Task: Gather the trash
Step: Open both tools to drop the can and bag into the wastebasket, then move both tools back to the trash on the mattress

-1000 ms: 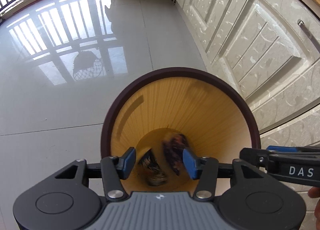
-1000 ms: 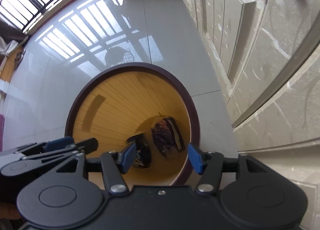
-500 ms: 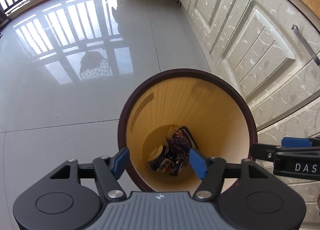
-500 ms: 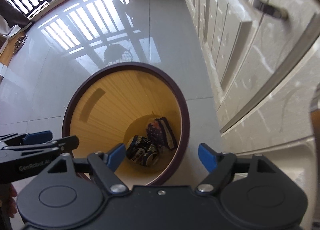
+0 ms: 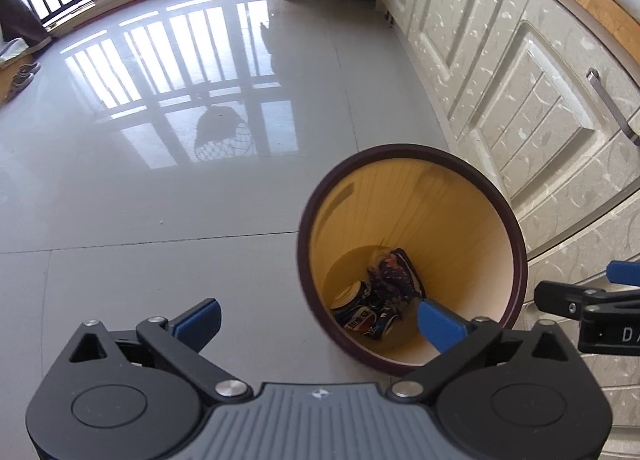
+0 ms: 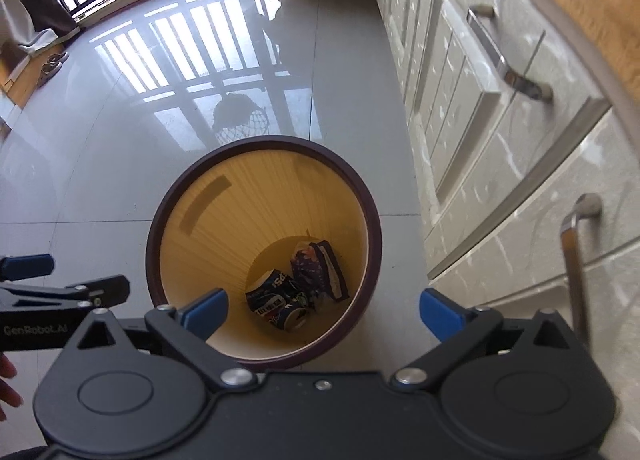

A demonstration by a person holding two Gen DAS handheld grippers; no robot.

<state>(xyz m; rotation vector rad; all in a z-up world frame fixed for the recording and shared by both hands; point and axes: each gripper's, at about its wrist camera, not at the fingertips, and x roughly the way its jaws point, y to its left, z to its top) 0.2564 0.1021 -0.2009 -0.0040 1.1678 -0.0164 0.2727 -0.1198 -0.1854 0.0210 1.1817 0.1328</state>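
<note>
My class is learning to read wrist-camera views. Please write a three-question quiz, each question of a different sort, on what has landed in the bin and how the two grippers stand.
1. True or false: the crushed can lies at the bottom of the bin.
2. What lies beside the can? A) a glass bottle B) a dark snack wrapper C) a banana peel
3. Fill in: the bin stands on the tiled floor next to the white ____.

Key:
1. True. The can lies on its side inside.
2. B. The dark snack wrapper touches the can.
3. Cabinets. The left gripper and right gripper are both opening, nothing between their fingers.
</note>
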